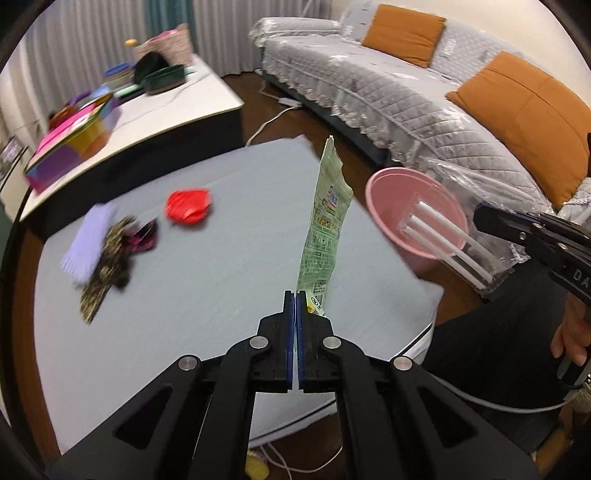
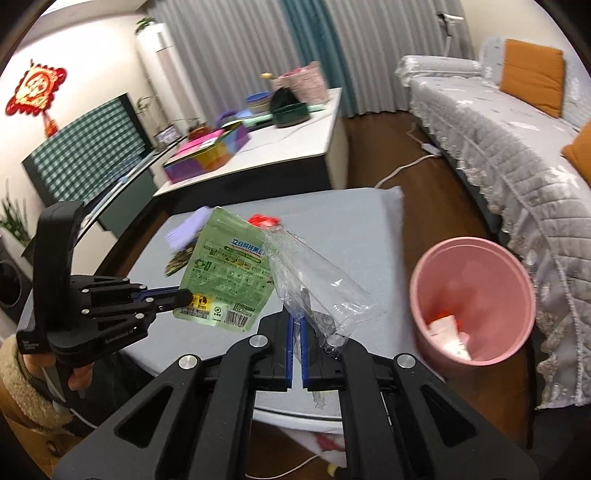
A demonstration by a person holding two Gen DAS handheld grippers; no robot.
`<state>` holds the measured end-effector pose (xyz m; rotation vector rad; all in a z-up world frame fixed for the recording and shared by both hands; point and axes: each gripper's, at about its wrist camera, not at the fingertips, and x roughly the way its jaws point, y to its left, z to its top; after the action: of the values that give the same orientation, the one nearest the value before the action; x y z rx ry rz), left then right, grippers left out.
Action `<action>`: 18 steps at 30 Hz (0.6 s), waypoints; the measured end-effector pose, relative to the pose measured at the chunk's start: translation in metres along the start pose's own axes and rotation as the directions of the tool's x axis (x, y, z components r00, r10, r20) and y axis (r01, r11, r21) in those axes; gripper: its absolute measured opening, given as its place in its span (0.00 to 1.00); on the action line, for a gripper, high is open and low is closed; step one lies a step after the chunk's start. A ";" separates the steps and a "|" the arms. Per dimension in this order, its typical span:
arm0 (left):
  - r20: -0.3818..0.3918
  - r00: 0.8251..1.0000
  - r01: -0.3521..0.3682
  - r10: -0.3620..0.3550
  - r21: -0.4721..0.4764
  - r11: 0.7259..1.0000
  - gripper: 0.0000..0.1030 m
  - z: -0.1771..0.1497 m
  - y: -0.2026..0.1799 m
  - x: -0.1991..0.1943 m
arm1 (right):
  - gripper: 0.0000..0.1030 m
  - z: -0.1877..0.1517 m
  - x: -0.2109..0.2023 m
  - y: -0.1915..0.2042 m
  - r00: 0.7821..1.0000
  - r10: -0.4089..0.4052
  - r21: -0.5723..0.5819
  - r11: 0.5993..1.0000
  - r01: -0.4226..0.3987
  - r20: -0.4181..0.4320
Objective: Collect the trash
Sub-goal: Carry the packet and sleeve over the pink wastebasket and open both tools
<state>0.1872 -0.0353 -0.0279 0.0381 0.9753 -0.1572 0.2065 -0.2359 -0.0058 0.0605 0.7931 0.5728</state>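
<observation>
Two light, limp wrappers are pinched: left tool (image 1: 295,295) grasps green pouch (image 1: 325,225) by its bottom edge; right tool (image 2: 297,321) clenches crinkly clear sleeve (image 2: 314,277), pink bin (image 2: 472,295) just right of it.

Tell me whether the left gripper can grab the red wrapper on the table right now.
Probably not yet. The left gripper is shut on the green pouch, so its jaws are occupied. The path over the grey table to the red wrapper looks free once the pouch is dropped.

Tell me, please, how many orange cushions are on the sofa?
2: one orange cushion at the far end of the sofa's backrest, another orange cushion nearer the camera. More may lie outside the view.
</observation>
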 end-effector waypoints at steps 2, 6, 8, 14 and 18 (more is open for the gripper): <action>0.001 1.000 0.015 -0.015 0.025 1.000 0.01 0.012 -0.011 0.006 | 0.03 0.006 -0.001 -0.018 1.000 -0.028 0.025 0.999 0.028 0.008; -0.012 0.998 0.057 -0.056 0.074 0.996 0.01 0.039 -0.039 0.025 | 0.03 0.015 -0.002 -0.050 0.997 -0.075 0.075 0.994 0.074 0.021; -0.022 0.997 0.082 -0.081 0.089 0.993 0.01 0.051 -0.050 0.034 | 0.03 0.019 0.000 -0.068 0.995 -0.099 0.109 0.989 0.096 0.020; -0.048 0.989 0.147 -0.142 0.154 0.977 0.01 0.092 -0.098 0.067 | 0.03 0.018 0.015 -0.133 0.981 -0.195 0.241 0.951 0.192 -0.014; -0.089 0.982 0.180 -0.167 0.179 0.967 0.01 0.112 -0.125 0.096 | 0.03 0.016 0.032 -0.169 0.972 -0.224 0.315 0.920 0.234 -0.066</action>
<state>0.3140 -0.1812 -0.0398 0.1310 1.0352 -0.4109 0.3135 -0.3600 -0.0590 0.2568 0.9018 0.2181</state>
